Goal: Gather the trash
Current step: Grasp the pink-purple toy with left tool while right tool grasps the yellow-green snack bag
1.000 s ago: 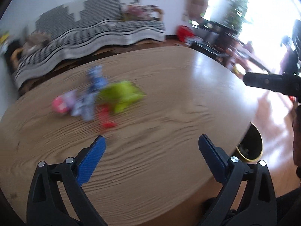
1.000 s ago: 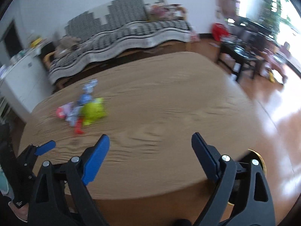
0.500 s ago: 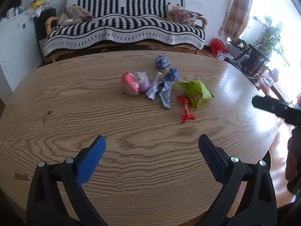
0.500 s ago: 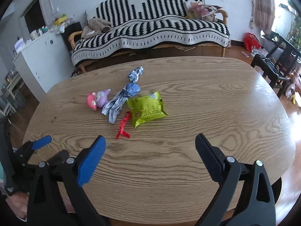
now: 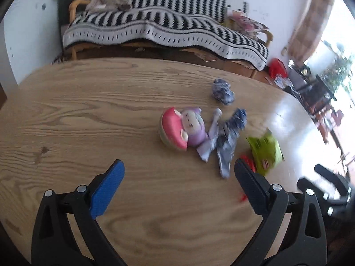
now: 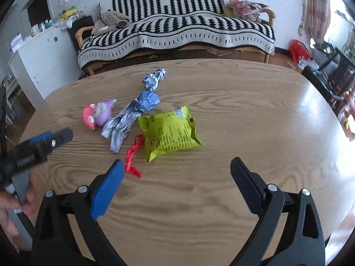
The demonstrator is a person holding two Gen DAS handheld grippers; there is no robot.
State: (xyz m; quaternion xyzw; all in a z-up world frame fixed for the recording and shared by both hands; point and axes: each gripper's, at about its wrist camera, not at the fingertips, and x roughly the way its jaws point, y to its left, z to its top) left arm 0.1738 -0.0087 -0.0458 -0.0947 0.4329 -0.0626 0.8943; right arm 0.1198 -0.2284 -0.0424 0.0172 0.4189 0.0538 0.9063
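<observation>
Trash lies in a cluster on the oval wooden table (image 6: 244, 122): a green snack bag (image 6: 170, 130) (image 5: 265, 151), a red ribbon scrap (image 6: 133, 155), a long crumpled blue-white wrapper (image 6: 131, 117) (image 5: 228, 137) and a balled blue-white wrapper (image 6: 155, 78) (image 5: 223, 90). Beside them rests a pink and purple plush toy (image 5: 184, 128) (image 6: 97, 114). My right gripper (image 6: 175, 168) hovers open just short of the green bag and ribbon. My left gripper (image 5: 177, 170) is open, empty, near the toy and long wrapper.
A sofa with a black-and-white striped throw (image 6: 177, 28) stands behind the table. A white cabinet (image 6: 40, 55) is at the left, dark furniture (image 6: 328, 75) at the right. In the right wrist view a hand (image 6: 13, 204) holds the left gripper's body (image 6: 37, 148).
Both grippers have swung left and come down closer to the table, so the trash cluster now lies just ahead of the fingers. Both stay open and empty.
</observation>
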